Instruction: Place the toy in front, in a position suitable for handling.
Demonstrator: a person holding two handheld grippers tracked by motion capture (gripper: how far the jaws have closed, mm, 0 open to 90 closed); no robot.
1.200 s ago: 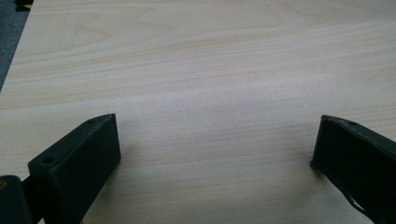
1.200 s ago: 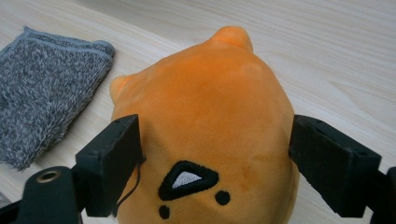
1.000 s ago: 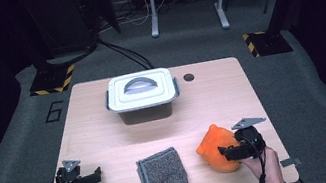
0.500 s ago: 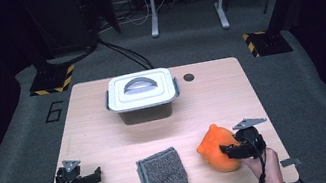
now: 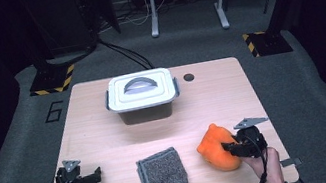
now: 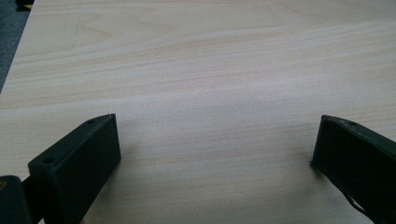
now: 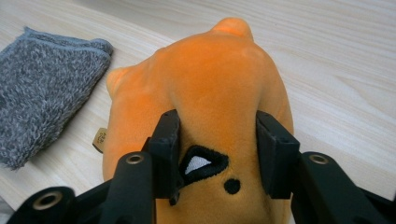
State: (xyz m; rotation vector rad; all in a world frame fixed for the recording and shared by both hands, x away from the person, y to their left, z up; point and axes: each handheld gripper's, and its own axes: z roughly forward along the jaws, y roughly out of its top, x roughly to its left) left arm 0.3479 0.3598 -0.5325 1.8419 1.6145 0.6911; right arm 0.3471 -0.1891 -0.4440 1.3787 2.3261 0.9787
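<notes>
Fingers (image 7: 168, 149) of the right gripper (image 7: 217, 154): half closed, having just been closing, pads pressed into both sides of the orange plush toy (image 7: 205, 84), which bulges between them. Toy lies on the table (image 5: 231, 89), right of the grey cloth (image 5: 162, 175), near the front edge.

Left gripper (image 6: 212, 140): jaws spread wide, nothing between them, bare wood beneath; in the high view it sits well left of the cloth, by the front left corner.

Open room: broad bare tabletop between the cloth and the white lidded box (image 5: 141, 96), which stands well behind the cloth toward the far edge. A small dark round spot (image 5: 189, 77), possibly a hole, lies just right of the box.

Obstructions: the cloth lies near the toy, apart from it; nothing else lies close to the toy.
</notes>
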